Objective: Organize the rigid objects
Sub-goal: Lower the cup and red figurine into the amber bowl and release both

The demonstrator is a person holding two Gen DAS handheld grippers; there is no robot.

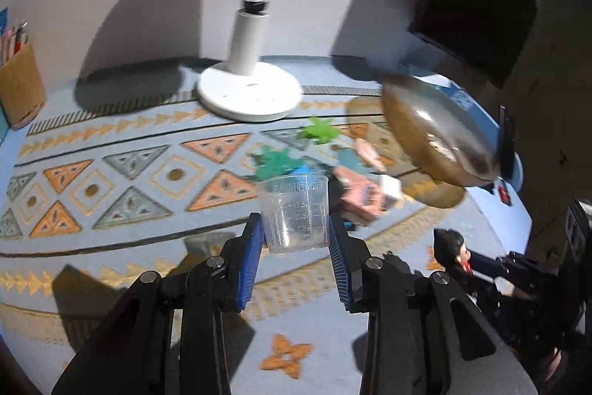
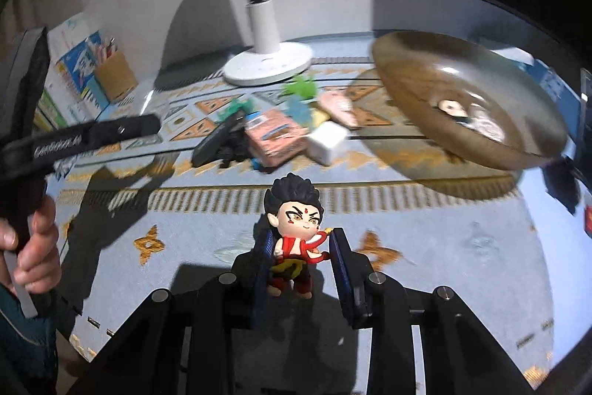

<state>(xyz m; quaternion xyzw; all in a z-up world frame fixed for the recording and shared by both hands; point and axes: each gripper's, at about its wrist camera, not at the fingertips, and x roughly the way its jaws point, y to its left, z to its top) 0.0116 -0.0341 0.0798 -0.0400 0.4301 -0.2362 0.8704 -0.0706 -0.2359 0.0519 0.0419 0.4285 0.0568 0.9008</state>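
Left gripper (image 1: 296, 232) jaws held a clear graduated measuring cup (image 1: 294, 211) upright; right gripper (image 2: 301, 265) jaws clamped a red-clad, black-haired figurine (image 2: 296, 236) at the torso

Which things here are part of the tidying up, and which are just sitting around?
Part of the tidying:
clear measuring cup, in the left gripper
toy figure, in the right gripper
wooden bowl
toy pile

Just sitting around:
lamp base
pen holder
patterned mat
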